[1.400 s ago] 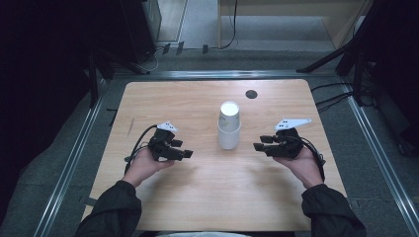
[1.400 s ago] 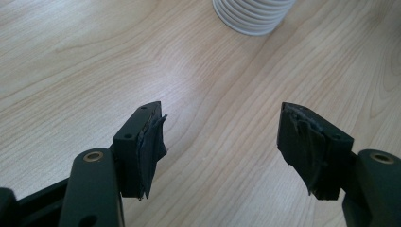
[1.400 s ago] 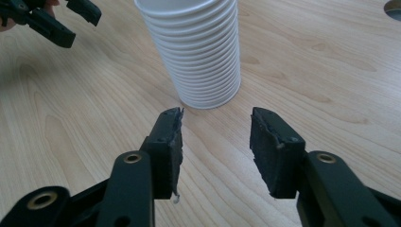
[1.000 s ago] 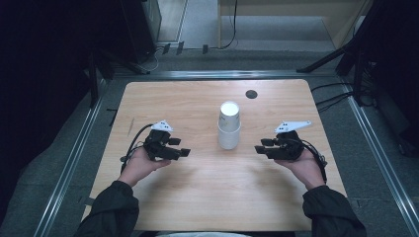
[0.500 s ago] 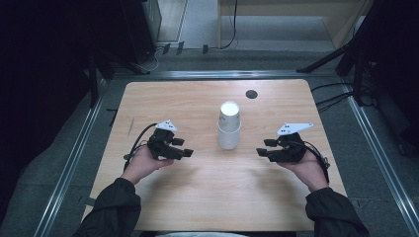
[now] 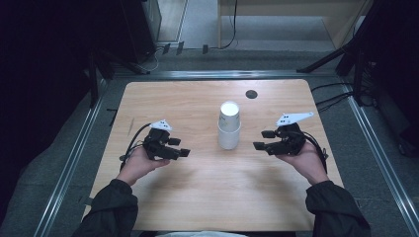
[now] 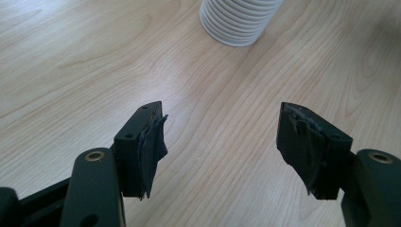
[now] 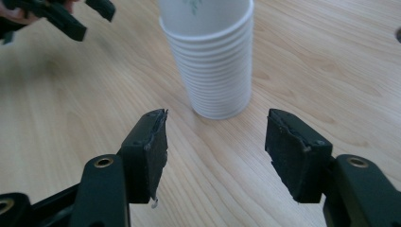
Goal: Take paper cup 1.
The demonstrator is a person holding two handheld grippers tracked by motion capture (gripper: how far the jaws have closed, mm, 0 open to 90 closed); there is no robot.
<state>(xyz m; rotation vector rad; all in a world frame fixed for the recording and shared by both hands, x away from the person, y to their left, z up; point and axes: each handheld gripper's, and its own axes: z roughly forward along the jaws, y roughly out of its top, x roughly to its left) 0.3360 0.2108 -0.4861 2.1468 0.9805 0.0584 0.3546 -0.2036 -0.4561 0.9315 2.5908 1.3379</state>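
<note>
Table [image 6: 163, 98]: light wood top, seen from above; metal rails run along its left, right and far sides.

Cups [image 6: 229, 126]: white stack, nested, upright, standing near the middle of the table, slightly toward the far side. Ribbed rims show at the base in the left gripper view [image 7: 239, 21]. In the right gripper view [image 8: 213, 61] the stack stands straight ahead of the jaws, with a faint green print on the upper cup. Nothing touches it.

Left gripper [image 6: 179, 148]: held in the left hand [image 6: 138, 163], left of the cups and apart from them, pointing right toward the stack. Jaws spread wide, nothing between them; the pads [image 7: 153, 142] look torn at the edges. Bare wood lies under the gap.

Right gripper [image 6: 263, 140]: held in the right hand [image 6: 306, 160], right of the cups, near but not touching, pointing left toward the stack. Jaws wide apart, holding nothing. A grey three-cornered plate [image 6: 294, 118] sits on top.

Hole [image 6: 251, 94]: small dark round spot on the table beyond the cups.

Sleeves [image 6: 106, 210]: dark, entering from the near edge.
</note>
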